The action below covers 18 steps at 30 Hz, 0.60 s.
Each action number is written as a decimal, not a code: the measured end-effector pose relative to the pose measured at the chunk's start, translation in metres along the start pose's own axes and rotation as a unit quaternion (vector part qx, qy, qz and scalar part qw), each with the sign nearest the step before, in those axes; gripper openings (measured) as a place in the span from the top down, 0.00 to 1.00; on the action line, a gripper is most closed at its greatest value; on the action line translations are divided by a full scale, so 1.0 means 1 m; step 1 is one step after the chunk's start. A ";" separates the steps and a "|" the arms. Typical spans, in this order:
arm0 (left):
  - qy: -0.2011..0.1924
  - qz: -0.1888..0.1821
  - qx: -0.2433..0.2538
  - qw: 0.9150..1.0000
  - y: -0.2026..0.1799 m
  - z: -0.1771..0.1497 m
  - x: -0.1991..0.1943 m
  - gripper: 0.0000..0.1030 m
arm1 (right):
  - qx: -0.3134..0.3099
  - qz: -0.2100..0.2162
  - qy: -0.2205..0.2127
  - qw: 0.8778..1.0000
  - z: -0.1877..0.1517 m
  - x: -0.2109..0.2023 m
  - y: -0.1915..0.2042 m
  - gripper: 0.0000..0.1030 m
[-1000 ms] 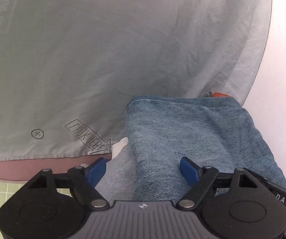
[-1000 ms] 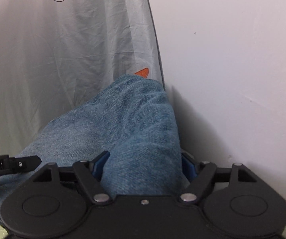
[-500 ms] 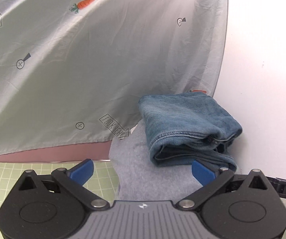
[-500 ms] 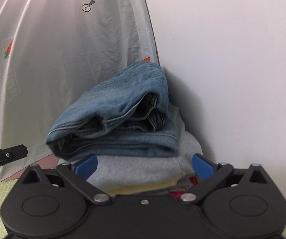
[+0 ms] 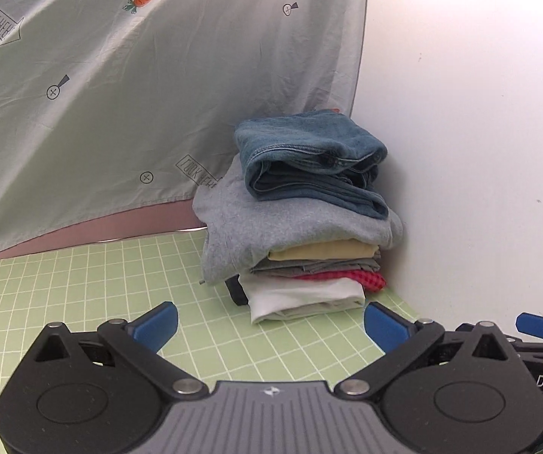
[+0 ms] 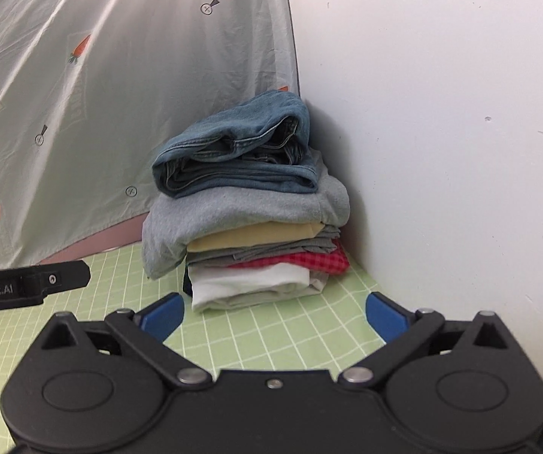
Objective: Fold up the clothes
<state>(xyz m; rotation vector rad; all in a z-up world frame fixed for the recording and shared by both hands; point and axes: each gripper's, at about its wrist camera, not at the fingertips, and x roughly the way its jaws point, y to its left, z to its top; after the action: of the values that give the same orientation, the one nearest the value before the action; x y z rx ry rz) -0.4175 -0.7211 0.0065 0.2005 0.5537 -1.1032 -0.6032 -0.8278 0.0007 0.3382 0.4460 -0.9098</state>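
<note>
you are holding the left tongs (image 5: 269, 324) spread wide, the blue pads (image 5: 156, 323) gripping nothing, only the mat (image 5: 82, 291) showing between them. you are holding the right tongs (image 6: 274, 317) just as wide and just as empty; their flat blue pads (image 6: 385, 316) are sitting at the ends of black, hinged arms. the mat under both is lying flat and smooth, pale green with a white square grid.

beyond the pads, apart from them, the stack (image 5: 301, 227) is sitting in the corner, against the white wall (image 5: 479, 132). the jeans (image 5: 309, 159) are lying on top, thick blue denim folded into a rounded bundle with seams and a button facing you. under them a soft grey knit top (image 5: 271, 223) is drooping over the left side. lower down, thin folded layers are showing their edges: tan, grey, red check (image 5: 362, 278), then white (image 5: 301, 295) on the mat.

behind the stack a thin, creased grey sheet (image 5: 139, 94) is hanging, printed with carrots and small black marks, over a pink strip along the mat's far edge.
</note>
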 end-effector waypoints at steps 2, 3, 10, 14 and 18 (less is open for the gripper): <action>0.003 -0.006 0.000 1.000 -0.001 -0.007 -0.009 0.00 | 0.003 0.001 0.003 1.000 -0.006 -0.008 0.000 0.00; 0.003 -0.007 0.000 1.000 -0.002 -0.009 -0.012 0.00 | 0.005 0.001 0.005 1.000 -0.009 -0.011 0.000 0.00; -0.004 -0.006 -0.005 1.000 -0.002 -0.015 -0.028 0.00 | -0.002 0.000 0.007 1.000 -0.017 -0.029 0.001 0.00; -0.011 -0.006 -0.006 1.000 -0.002 -0.017 -0.034 0.00 | -0.004 -0.003 0.006 1.000 -0.019 -0.034 0.002 0.00; -0.014 -0.005 0.001 1.000 -0.003 -0.018 -0.037 0.00 | -0.002 -0.007 0.005 1.000 -0.020 -0.037 0.001 0.00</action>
<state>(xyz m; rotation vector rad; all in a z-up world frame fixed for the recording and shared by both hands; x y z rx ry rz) -0.4382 -0.6860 0.0103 0.1835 0.5290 -1.1155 -0.6268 -0.7926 0.0021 0.3368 0.4603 -0.9200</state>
